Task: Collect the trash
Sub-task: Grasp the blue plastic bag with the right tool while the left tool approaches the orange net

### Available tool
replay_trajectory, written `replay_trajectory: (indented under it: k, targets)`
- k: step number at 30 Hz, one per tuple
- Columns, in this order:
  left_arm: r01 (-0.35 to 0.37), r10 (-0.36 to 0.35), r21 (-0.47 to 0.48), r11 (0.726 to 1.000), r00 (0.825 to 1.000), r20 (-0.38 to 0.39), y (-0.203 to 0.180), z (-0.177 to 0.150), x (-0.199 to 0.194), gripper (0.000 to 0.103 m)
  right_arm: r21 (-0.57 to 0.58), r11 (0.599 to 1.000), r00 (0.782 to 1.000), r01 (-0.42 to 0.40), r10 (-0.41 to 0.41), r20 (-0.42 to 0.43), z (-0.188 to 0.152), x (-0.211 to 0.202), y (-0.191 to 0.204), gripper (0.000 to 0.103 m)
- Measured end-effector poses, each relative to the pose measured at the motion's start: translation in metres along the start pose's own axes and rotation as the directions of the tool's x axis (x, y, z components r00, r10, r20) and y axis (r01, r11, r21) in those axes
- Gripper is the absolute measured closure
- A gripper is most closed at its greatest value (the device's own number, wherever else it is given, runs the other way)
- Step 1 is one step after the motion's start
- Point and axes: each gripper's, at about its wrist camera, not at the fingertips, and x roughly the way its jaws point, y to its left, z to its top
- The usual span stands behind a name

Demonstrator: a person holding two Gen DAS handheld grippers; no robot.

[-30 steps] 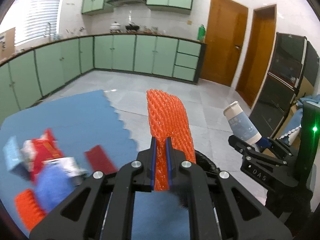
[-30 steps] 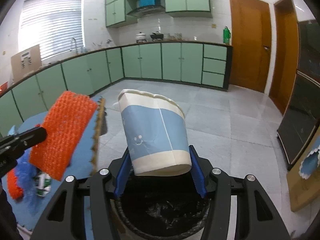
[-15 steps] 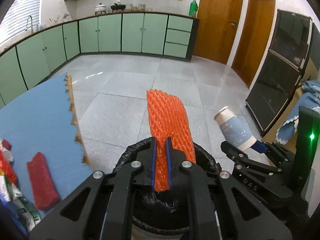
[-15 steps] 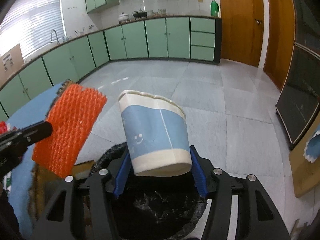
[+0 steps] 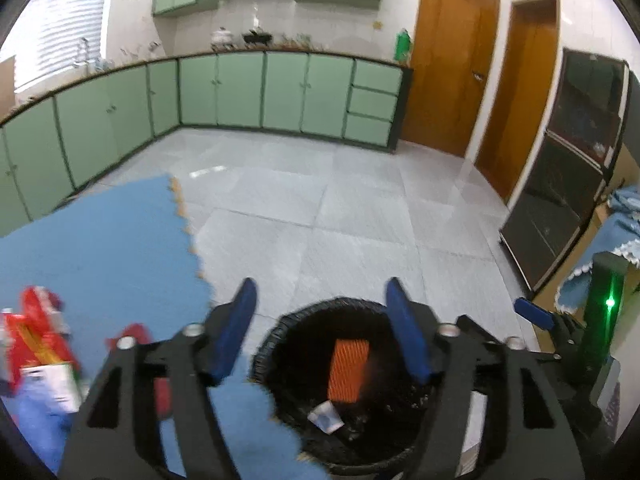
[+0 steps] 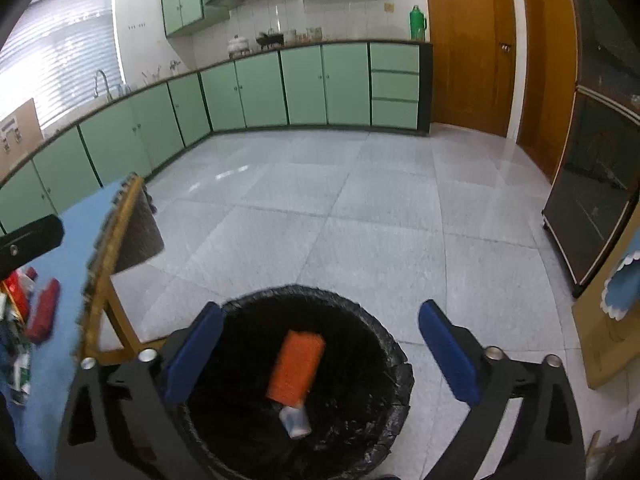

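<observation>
A black-lined trash bin stands on the floor beside the table. Inside it lie the orange foam net and the blue-and-white paper cup. My left gripper is open and empty above the bin. My right gripper is open and empty above the bin too. More trash lies on the blue table mat: a red packet, a red piece and a blue wrapper.
The table's wooden edge runs beside the bin. Green cabinets line the far wall, wooden doors at the right. A dark glass cabinet stands at the right. The right gripper's body shows in the left view.
Both grippers have opened. The orange foam net and the paper cup have dropped into the bin.
</observation>
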Motion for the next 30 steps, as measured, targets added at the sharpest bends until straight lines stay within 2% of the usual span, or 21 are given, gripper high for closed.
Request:
replay_trajectory:
  k: [3, 7, 13, 16, 24, 30]
  targets:
    - [-0.036, 0.036, -0.009, 0.999, 0.998, 0.043, 0.016, 0.001, -0.030, 0.028, 0.008, 0.999, 0.997, -0.046, 0.046, 0.055, 0.007, -0.029, 0.019, 0.006]
    - [-0.098, 0.100, -0.028, 0.995, 0.990, 0.094, 0.043, -0.003, -0.074, 0.025, -0.043, 0.996, 0.988, -0.084, 0.089, 0.128, 0.012, -0.065, 0.053, 0.006]
    - [-0.220, 0.230, -0.087, 0.971, 0.965, 0.122, 0.095, -0.019, -0.133, 0.024, -0.095, 0.979, 0.966, -0.180, 0.194, 0.169, 0.005, -0.103, 0.111, 0.006]
    - [-0.294, 0.309, -0.122, 0.948, 0.944, 0.121, 0.122, -0.033, -0.159, 0.024, -0.126, 0.969, 0.953, -0.215, 0.236, 0.189, -0.005, -0.116, 0.142, 0.006]
    - [-0.397, 0.414, -0.189, 0.898, 0.908, 0.062, 0.176, -0.070, -0.198, 0.024, -0.226, 0.912, 0.917, -0.343, 0.377, 0.129, -0.038, -0.125, 0.223, 0.006]
    - [-0.440, 0.454, -0.224, 0.870, 0.891, 0.013, 0.205, -0.097, -0.209, 0.024, -0.288, 0.880, 0.912, -0.377, 0.407, 0.053, -0.066, -0.113, 0.265, 0.013]
